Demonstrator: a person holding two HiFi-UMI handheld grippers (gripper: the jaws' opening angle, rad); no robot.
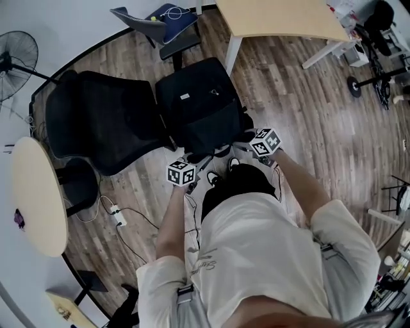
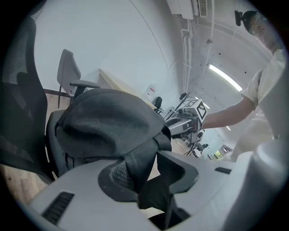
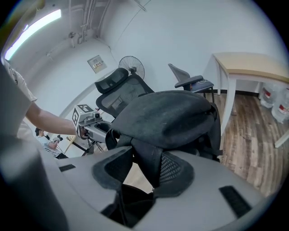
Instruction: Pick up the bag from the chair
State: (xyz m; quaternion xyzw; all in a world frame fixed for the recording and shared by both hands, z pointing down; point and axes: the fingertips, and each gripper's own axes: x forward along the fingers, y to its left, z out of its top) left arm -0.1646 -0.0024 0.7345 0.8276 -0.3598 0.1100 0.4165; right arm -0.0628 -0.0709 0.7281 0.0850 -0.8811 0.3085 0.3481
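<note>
A black bag (image 1: pixel 200 106) sits over the seat of a black mesh office chair (image 1: pixel 102 122); whether it rests on the seat or hangs just above it I cannot tell. My left gripper (image 1: pixel 189 182) is at the bag's near left corner and my right gripper (image 1: pixel 255 148) at its near right corner. In the left gripper view a dark strap (image 2: pixel 137 164) of the bag (image 2: pixel 108 119) runs between the jaws of the left gripper (image 2: pixel 146 169), which are shut on it. In the right gripper view the right gripper (image 3: pixel 146 167) is likewise shut on a strap (image 3: pixel 149 155) of the bag (image 3: pixel 167 113).
A wooden table (image 1: pixel 282 19) stands at the back right, with a second chair (image 1: pixel 163 22) with a blue seat beside it. A fan (image 1: pixel 16 54) and a round table (image 1: pixel 38 195) are at the left. A power strip with cables (image 1: pixel 118 218) lies on the wood floor.
</note>
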